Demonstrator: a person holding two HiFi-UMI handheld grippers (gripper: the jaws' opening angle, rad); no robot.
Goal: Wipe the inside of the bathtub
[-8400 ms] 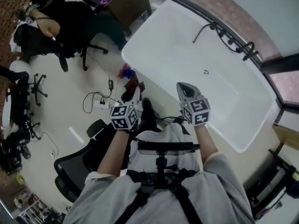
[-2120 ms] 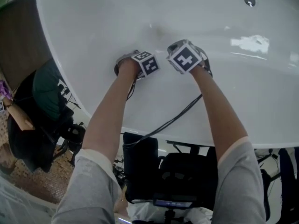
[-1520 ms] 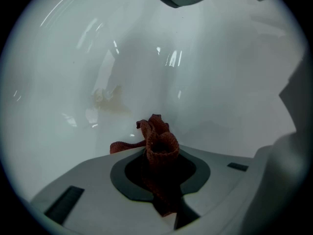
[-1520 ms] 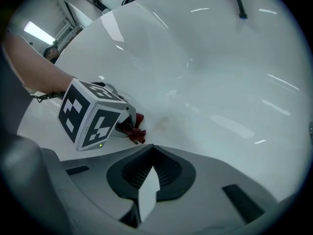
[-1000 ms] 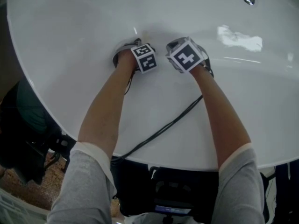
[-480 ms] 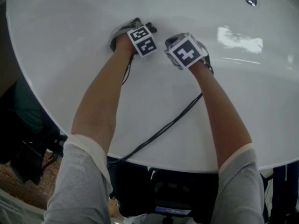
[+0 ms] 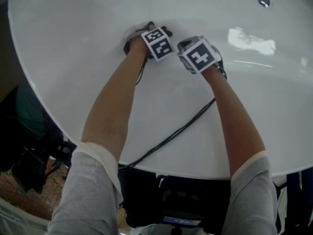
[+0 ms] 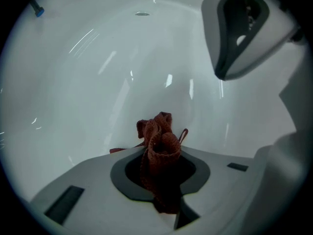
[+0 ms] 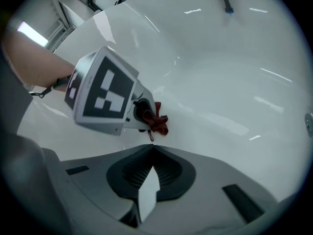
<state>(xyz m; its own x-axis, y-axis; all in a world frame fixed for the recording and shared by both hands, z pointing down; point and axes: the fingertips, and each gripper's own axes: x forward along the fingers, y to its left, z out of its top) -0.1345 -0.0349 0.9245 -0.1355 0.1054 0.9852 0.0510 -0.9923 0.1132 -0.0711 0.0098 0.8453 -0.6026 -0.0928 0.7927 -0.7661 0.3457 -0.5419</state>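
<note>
The white bathtub point(image 7: 98, 82) fills the head view, and both of my arms reach into it. My left gripper point(image 8: 160, 156) is shut on a bunched red cloth point(image 8: 157, 140), which touches the tub's curved inner wall. In the right gripper view the same red cloth point(image 9: 156, 121) sticks out of the left gripper point(image 9: 142, 112), under its marker cube. My right gripper point(image 9: 152, 150) is shut with nothing between its jaws. In the head view it point(image 7: 188, 47) sits just right of the left gripper point(image 7: 146, 32). The cloth is hidden in the head view.
The drain point(image 7: 263, 0) lies at the tub's far right, also seen as the drain point(image 8: 142, 13) in the left gripper view. A black cable point(image 7: 171, 136) runs from the grippers over the tub's near rim point(image 7: 195, 168). A dark hose end point(image 9: 226, 4) hangs at the far wall.
Over the last second my left gripper slid the cloth away from me along the tub wall, then to the right, closer to the right gripper. The right gripper barely moved.
</note>
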